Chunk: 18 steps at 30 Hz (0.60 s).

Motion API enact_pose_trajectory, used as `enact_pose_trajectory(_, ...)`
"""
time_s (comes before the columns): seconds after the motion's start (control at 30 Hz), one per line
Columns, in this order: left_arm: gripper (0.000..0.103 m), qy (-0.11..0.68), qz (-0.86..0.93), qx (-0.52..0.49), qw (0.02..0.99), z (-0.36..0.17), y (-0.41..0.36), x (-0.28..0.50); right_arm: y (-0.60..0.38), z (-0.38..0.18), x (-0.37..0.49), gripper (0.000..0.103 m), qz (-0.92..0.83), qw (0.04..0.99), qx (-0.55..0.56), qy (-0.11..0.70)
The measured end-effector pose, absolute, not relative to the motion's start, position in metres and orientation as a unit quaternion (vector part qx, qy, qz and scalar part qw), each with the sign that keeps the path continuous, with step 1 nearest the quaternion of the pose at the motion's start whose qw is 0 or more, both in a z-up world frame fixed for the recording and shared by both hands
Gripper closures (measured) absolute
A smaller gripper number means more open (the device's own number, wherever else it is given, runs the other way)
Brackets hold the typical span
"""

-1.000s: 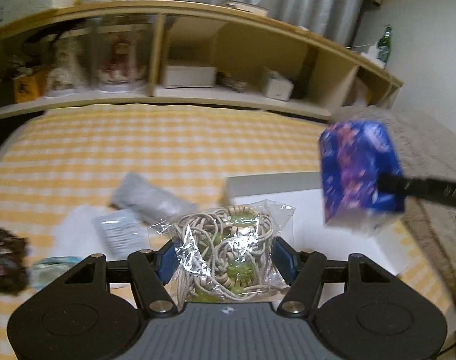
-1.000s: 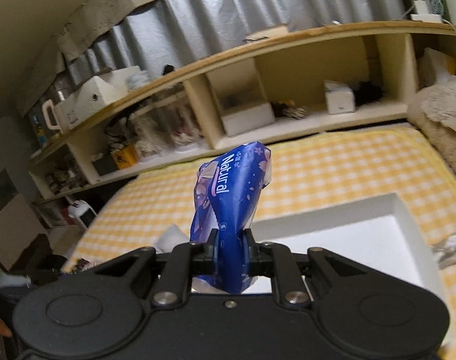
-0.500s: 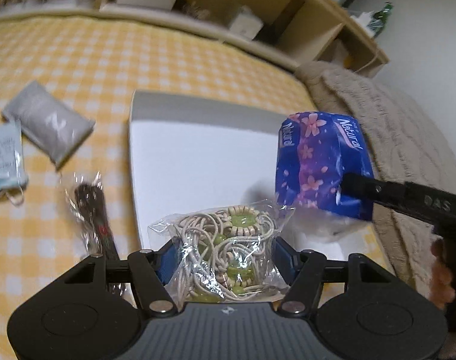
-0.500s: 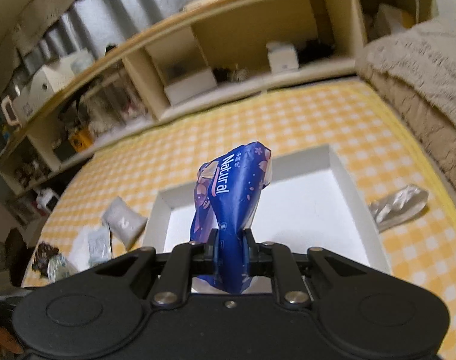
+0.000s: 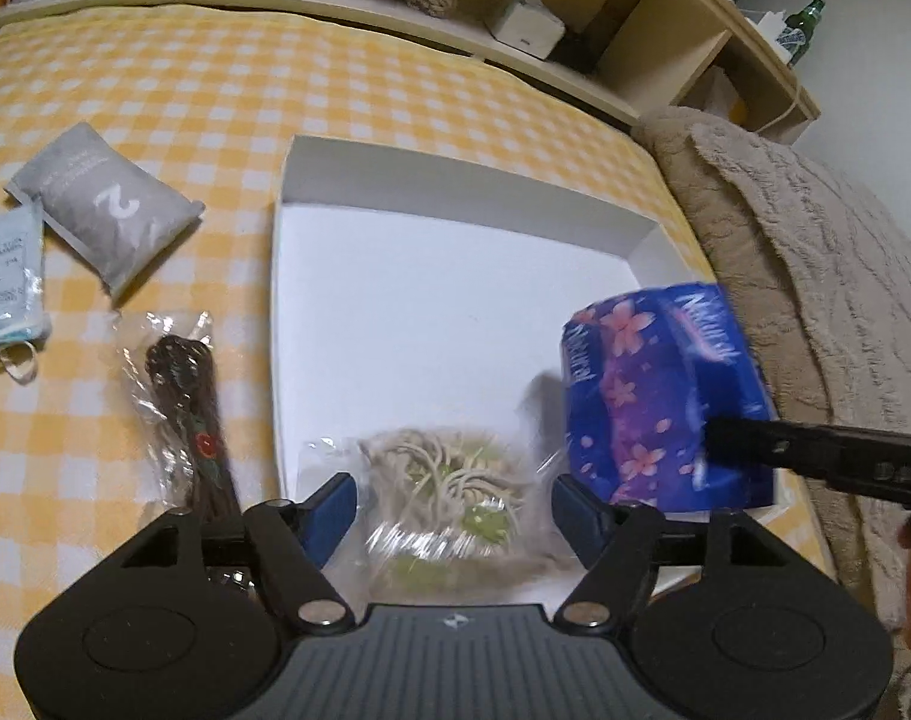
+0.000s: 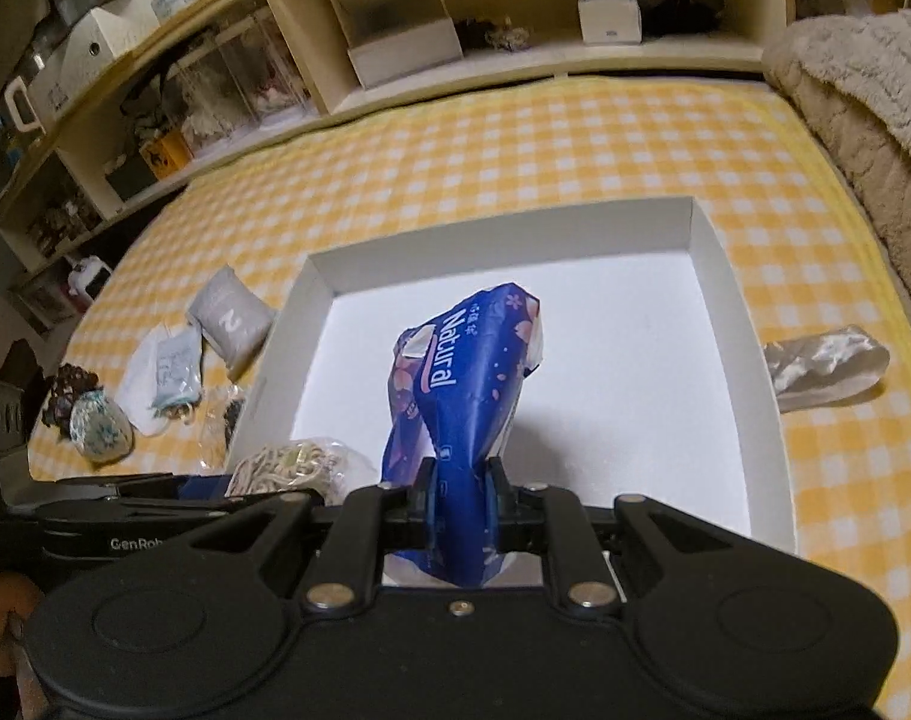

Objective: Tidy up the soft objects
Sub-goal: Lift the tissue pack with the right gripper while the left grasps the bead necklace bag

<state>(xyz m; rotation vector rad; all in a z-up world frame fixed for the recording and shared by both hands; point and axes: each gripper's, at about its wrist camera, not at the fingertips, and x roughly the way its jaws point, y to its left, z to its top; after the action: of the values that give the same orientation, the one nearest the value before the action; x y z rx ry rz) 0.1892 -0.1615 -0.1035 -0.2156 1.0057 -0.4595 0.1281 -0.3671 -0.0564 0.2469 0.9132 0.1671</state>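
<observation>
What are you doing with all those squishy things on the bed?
Someone is tidying soft things into the white box on the yellow checked bed. The left gripper is open, and the clear bag of cords and green beads lies in the box's near corner between its fingers. The right gripper is squeezing a blue flowery pack above the box. A grey pouch and other small packets wait outside.

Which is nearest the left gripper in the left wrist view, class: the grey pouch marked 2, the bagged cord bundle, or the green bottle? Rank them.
1. Bagged cord bundle: between the left gripper jaws, in the white box.
2. Grey pouch: left, on the checked cloth.
3. Green bottle: far right, on the shelf.
</observation>
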Motion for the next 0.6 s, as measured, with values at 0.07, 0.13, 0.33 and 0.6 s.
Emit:
enact_pose_trajectory(0.07, 0.017, 0.479, -0.224, -0.108, 0.842, -0.105, -0.16, 0.187, -0.367, -0.06, 0.13, 0.087, 0.071, 0.883, 0.11, 0.452)
enact_pose_trajectory(0.13, 0.019, 0.477, -0.225, -0.114, 0.842, -0.101, -0.157, 0.186, -0.367, -0.063, 0.132, 0.087, 0.063, 0.879, 0.101, 0.461)
enact_pose_trajectory(0.33, 0.049, 0.443, -0.247, -0.093, 0.857, -0.08, -0.158, 0.177, -0.369, -0.069, 0.138, 0.087, 0.071, 0.871, 0.066, 0.482)
enact_pose_trajectory(0.6, 0.058, 0.461, -0.278, -0.051, 0.841, -0.086, -0.172, 0.17, -0.36, -0.083, 0.153, 0.087, 0.11, 0.855, 0.057, 0.503)
